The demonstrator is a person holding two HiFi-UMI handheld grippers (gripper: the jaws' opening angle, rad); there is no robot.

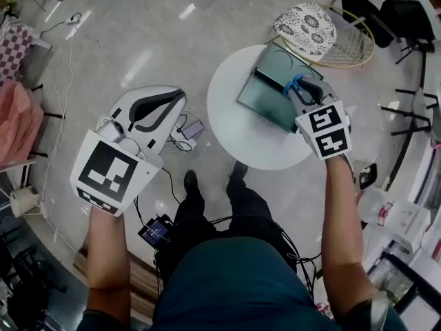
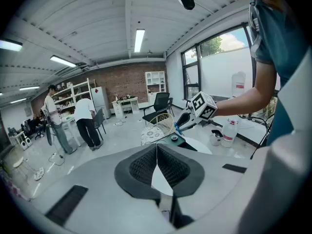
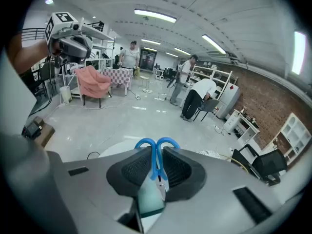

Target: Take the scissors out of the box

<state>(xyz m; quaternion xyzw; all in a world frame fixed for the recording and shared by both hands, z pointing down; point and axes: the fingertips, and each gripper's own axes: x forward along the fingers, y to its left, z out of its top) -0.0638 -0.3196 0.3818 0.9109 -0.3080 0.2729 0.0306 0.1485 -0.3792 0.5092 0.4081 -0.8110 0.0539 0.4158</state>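
Observation:
My right gripper point(image 1: 301, 88) is shut on a pair of scissors with blue handles point(image 1: 293, 85), held over the open dark green box point(image 1: 265, 92) on the round white table point(image 1: 238, 133). In the right gripper view the blue handle loops point(image 3: 157, 144) stick out past the shut pads point(image 3: 134, 167), with the box point(image 3: 148, 199) below them. My left gripper point(image 1: 169, 102) hangs off the table's left side, over the floor. Its pads point(image 2: 144, 165) meet with nothing between them. From the left gripper view I see the right gripper point(image 2: 187, 120) above the table.
A wicker chair with a patterned cushion point(image 1: 306, 26) stands just behind the table. Cables and a small device point(image 1: 193, 129) lie on the floor to its left. Black chairs point(image 1: 386, 9) stand at the far right. Several people point(image 3: 195, 99) stand farther off in the room.

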